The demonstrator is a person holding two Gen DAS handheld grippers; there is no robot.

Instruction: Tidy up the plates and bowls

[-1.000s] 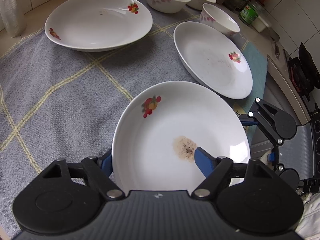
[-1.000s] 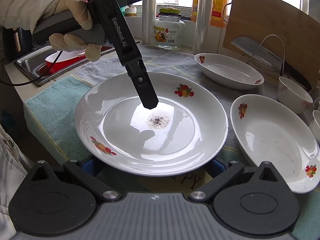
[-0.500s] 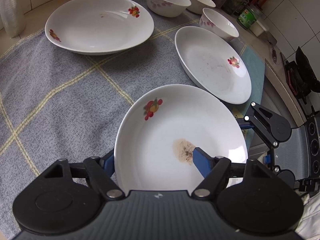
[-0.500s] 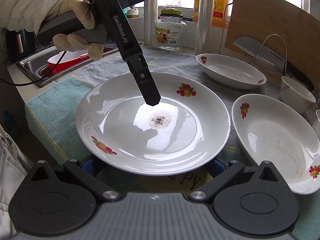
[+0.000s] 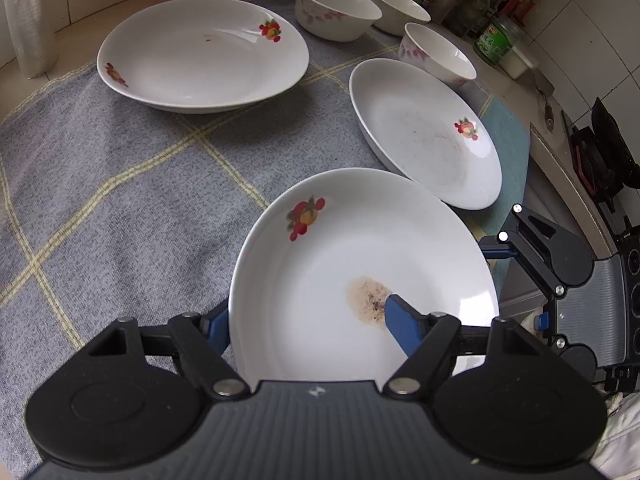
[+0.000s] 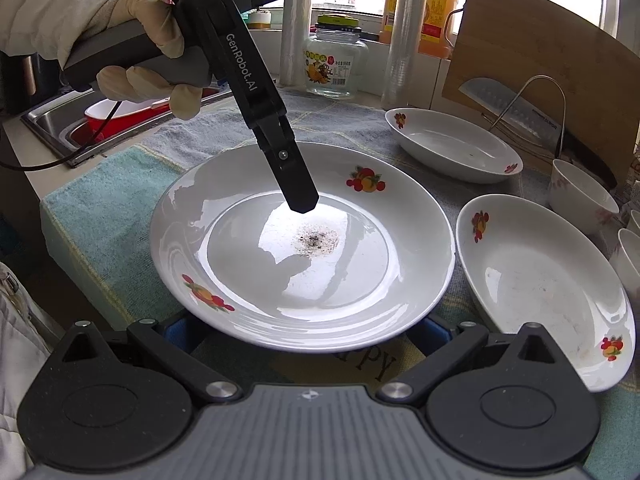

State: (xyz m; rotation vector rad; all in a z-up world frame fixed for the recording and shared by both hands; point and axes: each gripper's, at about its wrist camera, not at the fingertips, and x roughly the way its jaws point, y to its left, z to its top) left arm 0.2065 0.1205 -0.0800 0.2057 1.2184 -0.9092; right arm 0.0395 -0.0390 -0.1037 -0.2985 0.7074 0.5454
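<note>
My left gripper point(image 5: 308, 320) straddles the near rim of the stained plate point(image 5: 360, 264): one blue finger sits inside the dish beside the brown stain point(image 5: 366, 298), the other outside under the rim. Its jaws have just been closing with the rim between them; I can't tell whether the pads press on it yet.

My right gripper point(image 6: 304, 330) sits low at the opposite edge of that plate, both fingers spread wide apart beneath the rim, not clamped on anything.

Ahead of the left gripper the grey checked cloth point(image 5: 120, 184) lies open; a second plate point(image 5: 424, 140) almost touches the stained one's far edge, and a third point(image 5: 200, 52) stands further off.

Only the right view shows the gloved hand point(image 6: 148, 48) holding the left gripper, and the sink point(image 6: 60, 120) beyond it.
</note>
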